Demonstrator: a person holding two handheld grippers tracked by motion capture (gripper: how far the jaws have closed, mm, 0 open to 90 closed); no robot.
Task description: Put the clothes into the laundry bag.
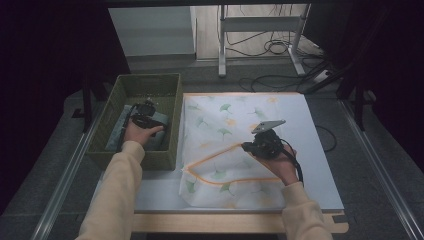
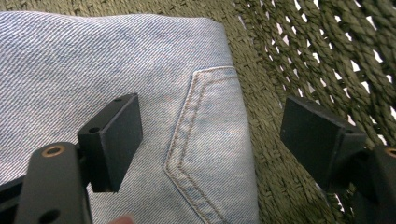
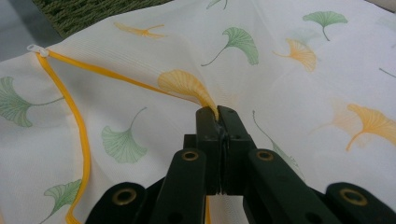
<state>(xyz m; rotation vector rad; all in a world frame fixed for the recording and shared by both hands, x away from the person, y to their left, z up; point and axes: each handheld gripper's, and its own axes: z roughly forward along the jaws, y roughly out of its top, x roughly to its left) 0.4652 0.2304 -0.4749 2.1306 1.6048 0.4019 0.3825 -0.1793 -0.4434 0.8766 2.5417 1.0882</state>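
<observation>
Right claw (image 3: 217, 113) pinching laundry bag (image 3: 289, 79); left claw (image 2: 210, 135) open over jeans (image 2: 93, 70).

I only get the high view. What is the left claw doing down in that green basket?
Observer: The left claw is open, and its jaws stand over folded blue denim with a stitched pocket, which lies in the basket.
Operator: And the right claw, is it just resting on the leafy cloth?
Observer: No. The right claw is shut on the cloth, pinching it up right where the orange edging runs in.
Operator: Is that edging a zip?
Observer: Probably. A small white pull sits at its corner.
</observation>
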